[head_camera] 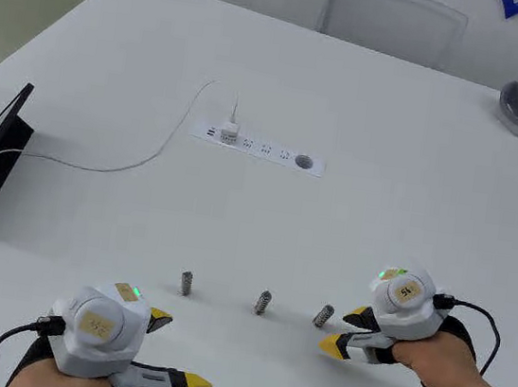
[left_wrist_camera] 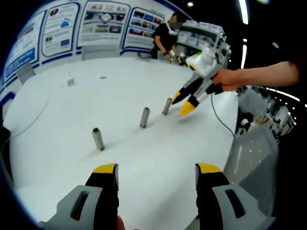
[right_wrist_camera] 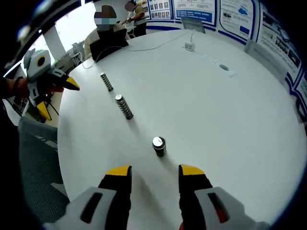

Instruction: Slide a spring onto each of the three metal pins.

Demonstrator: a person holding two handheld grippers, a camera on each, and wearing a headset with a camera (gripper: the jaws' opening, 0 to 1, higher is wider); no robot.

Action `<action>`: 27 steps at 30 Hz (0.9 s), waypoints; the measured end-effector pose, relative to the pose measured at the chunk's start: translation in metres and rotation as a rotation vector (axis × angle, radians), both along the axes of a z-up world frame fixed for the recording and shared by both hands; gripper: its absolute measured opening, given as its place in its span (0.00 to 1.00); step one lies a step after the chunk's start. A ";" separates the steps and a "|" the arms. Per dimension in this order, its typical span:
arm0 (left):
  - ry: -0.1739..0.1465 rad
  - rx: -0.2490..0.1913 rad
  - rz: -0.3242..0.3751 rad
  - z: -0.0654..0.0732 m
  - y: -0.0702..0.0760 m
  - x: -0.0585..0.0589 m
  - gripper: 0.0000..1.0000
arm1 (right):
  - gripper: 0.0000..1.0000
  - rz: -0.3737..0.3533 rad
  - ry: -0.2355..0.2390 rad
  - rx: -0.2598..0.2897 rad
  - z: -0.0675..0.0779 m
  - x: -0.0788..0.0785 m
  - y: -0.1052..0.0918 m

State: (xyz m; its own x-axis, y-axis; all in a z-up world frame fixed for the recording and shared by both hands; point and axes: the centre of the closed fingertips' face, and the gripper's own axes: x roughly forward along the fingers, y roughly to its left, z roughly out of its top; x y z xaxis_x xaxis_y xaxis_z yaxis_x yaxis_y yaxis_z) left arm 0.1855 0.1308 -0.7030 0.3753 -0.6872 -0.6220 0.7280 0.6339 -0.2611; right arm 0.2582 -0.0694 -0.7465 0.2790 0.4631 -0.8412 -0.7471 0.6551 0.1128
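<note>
Hovering over the near left of the white table [head_camera: 414,176], the left gripper [head_camera: 179,353] has its jaws spread wide with nothing between them. Ahead of it, three metal pins stand in a row, each sleeved in a coiled spring [right_wrist_camera: 124,106]: left pin [head_camera: 186,283], middle pin [head_camera: 263,302], right pin [head_camera: 323,316]. Just beside the right pin, the right gripper [head_camera: 343,330] holds its jaws partly apart and empty. A power strip [head_camera: 257,147] lies farther back.
</note>
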 end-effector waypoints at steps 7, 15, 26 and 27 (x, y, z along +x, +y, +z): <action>0.004 0.009 0.008 -0.003 0.008 0.001 0.67 | 0.47 -0.055 -0.003 0.031 -0.004 -0.015 -0.006; 0.013 0.008 0.014 -0.005 0.012 0.002 0.67 | 0.51 -0.142 -0.015 0.112 0.000 -0.031 -0.003; 0.040 0.001 0.039 -0.011 0.020 0.000 0.66 | 0.56 -0.178 -0.018 0.153 -0.001 -0.057 0.002; 0.040 0.004 0.046 -0.012 0.022 0.000 0.66 | 0.56 -0.188 -0.023 0.162 0.000 -0.058 0.002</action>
